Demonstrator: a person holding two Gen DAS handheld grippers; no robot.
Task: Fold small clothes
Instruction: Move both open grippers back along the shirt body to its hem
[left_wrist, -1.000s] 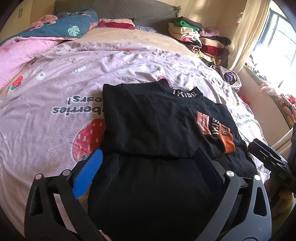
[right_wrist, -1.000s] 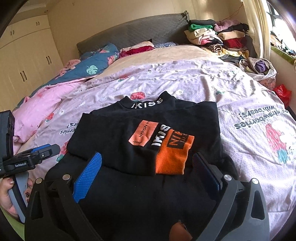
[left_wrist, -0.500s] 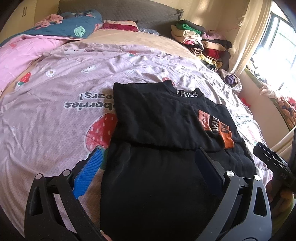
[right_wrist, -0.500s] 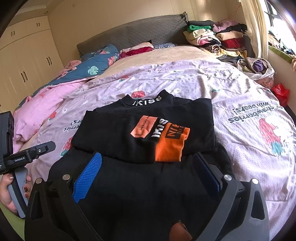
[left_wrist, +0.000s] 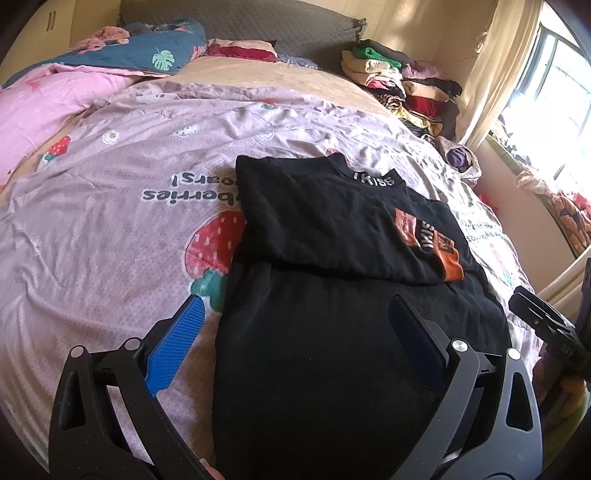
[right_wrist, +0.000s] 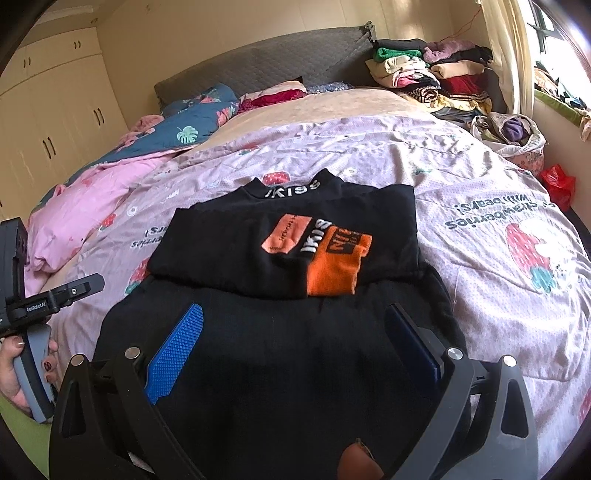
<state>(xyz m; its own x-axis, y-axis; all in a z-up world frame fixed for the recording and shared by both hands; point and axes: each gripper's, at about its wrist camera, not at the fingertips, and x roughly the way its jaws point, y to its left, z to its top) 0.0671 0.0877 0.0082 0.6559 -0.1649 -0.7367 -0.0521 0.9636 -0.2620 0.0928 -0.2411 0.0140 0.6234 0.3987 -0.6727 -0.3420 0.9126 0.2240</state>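
Black shirt (left_wrist: 332, 295) is lying partly folded on the strawberry-print bedspread (left_wrist: 110, 229), sleeves turned in across its chest. I am holding my left gripper (left_wrist: 295, 332) and right gripper (right_wrist: 295, 332) spread wide above its near hem, gripping nothing. Folded clothes (right_wrist: 424, 74) are sitting stacked beyond, by the headboard (right_wrist: 258, 62).
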